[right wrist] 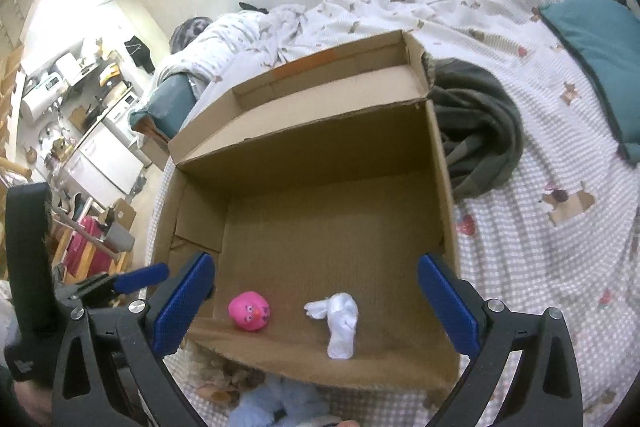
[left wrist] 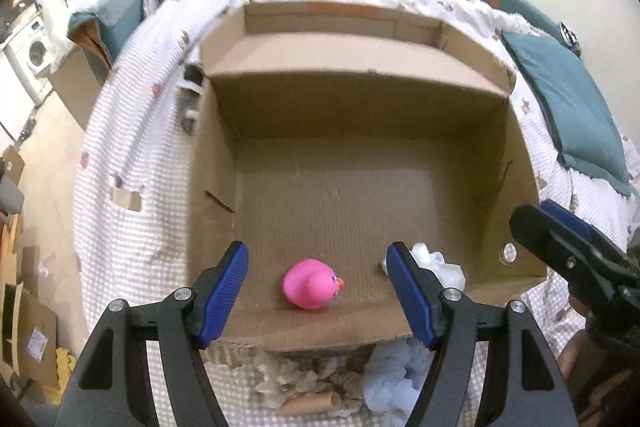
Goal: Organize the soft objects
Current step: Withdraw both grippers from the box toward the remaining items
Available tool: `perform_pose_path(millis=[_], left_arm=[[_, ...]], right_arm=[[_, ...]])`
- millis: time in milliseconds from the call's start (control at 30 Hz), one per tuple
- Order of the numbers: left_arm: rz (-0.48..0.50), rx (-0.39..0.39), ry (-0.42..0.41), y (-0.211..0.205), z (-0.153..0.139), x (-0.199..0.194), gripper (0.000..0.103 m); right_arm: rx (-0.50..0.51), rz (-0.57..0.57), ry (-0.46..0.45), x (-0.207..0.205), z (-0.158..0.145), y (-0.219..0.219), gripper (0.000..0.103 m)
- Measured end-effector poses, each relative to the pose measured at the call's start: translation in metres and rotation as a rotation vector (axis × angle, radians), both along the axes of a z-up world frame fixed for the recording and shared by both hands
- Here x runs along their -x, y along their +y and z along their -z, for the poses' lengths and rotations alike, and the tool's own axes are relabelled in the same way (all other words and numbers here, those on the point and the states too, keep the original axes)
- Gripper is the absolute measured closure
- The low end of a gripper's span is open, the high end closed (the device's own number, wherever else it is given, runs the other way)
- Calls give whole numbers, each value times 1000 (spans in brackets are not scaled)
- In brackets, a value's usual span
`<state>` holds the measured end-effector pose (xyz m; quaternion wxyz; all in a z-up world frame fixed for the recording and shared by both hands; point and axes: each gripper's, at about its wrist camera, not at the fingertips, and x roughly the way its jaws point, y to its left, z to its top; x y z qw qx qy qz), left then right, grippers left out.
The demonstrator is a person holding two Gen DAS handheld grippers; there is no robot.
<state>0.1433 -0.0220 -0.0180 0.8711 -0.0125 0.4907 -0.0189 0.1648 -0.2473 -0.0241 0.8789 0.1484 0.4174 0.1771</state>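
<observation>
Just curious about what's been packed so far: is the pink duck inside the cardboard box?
Yes, the pink duck lies on the floor of the open cardboard box, beside a white sock.

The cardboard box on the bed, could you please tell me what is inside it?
Inside the cardboard box lie a pink duck toy and a white sock, apart. The far compartment's floor is hidden.

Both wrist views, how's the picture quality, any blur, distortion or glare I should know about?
Left wrist view: strong fisheye bending, dark corners; the brown cardboard box has a smeared far rim, while the pink rubber duck is fairly sharp. Right wrist view: same curvature; blown-out brightness at the upper left, the white rolled sock is slightly overexposed, and the pale blue plush toy at the bottom edge is soft.
</observation>
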Motion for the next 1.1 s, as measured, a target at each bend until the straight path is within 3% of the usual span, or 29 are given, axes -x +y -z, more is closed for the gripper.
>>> perform_pose_path(millis=[333,800,1100], left_arm=[[-38,-10,-85,19,-24,43,34],[-124,-4,-33,46,-13,90,34],[-239,42,28,72,0,102,34]], right_arm=[[2,0,32,26,-7,-11,0],[35,-19,72,73,-2,-7,0],[40,-3,124,83,8,-9,0]])
